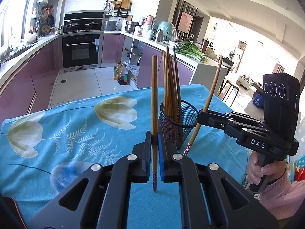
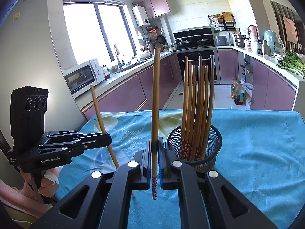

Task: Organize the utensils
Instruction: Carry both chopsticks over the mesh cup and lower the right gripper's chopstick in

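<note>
Wooden chopstick [image 1: 154, 103] clamped upright in left gripper [image 1: 154, 160], another chopstick [image 2: 155, 114] in right gripper [image 2: 154, 160], tips half-hidden between jaws.

this is a home kitchen. purple cabinets [image 2: 122, 95] run along the walls under a pale counter, with a built-in oven [image 1: 81, 50] and two lidded pans on the stove [image 1: 82, 25] above it. a microwave [image 2: 82, 77] stands near the big window [image 2: 95, 30], green vegetables [image 1: 190, 51] lie on the counter, and oil bottles [image 1: 121, 73] stand on the tiled floor.
</note>
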Demonstrator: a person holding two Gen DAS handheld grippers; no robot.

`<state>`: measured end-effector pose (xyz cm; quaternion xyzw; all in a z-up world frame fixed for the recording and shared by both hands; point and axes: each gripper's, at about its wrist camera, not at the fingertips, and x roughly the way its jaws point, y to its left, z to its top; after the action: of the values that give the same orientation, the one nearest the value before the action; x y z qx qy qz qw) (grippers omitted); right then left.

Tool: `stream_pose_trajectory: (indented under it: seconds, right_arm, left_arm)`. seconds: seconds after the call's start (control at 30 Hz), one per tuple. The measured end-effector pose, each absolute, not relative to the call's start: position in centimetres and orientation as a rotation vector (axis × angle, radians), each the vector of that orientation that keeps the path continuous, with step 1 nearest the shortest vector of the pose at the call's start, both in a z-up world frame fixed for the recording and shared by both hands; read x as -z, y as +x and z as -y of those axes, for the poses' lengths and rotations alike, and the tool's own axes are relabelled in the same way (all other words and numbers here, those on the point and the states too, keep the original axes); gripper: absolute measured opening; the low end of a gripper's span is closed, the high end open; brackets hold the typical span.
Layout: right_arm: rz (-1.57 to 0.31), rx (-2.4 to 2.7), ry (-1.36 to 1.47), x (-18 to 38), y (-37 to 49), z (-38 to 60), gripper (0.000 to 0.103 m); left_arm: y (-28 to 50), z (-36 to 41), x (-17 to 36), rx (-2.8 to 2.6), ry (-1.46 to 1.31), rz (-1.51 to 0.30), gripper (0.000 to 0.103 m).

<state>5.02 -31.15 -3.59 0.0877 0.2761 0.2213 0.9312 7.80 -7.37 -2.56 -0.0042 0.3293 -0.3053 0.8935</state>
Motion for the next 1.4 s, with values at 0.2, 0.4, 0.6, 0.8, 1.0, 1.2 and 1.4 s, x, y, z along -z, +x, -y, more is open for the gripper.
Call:
stream_pose_trajectory:
  seconds: [0.2,0.4,0.6,0.8,1.0,1.2,1.4]
  right_arm:
    - [-0.546,-0.442,0.182,3.1,5.0,31.9,0.006]
    - [-0.529,-0.433,0.180,2.7,4.9,32.3,0.006]
    - [-0.515,-0.433,0.177,2.4,4.8,32.5,0.006]
    - [-0.507,-0.431,0.173,2.2,4.8,32.3,0.006]
    - [-0.494,-0.429,0.169,1.9,4.9,32.5,0.006]
    - [-0.479,-0.421,0.163,1.5,4.8,32.7,0.006]
    - [-0.458,-0.411,0.158,0.9,4.6,32.9,0.006]
  left_arm:
    - [8.0,7.5,1.9,0.649,-0.015,-0.669,0.008]
    - [8.2,7.7,1.4,0.662,-0.015,-0.659,0.008]
    - [8.2,8.1,1.0,0.666,-0.003,-0.649,0.008]
    - [8.1,8.4,0.7,0.669,0.007,-0.639,0.008]
    - [8.2,8.5,0.4,0.672,0.014,-0.626,0.008]
    - [8.3,8.5,0.0,0.678,0.013,-0.614,0.008]
    - [8.2,8.5,-0.8,0.693,0.007,-0.592,0.008]
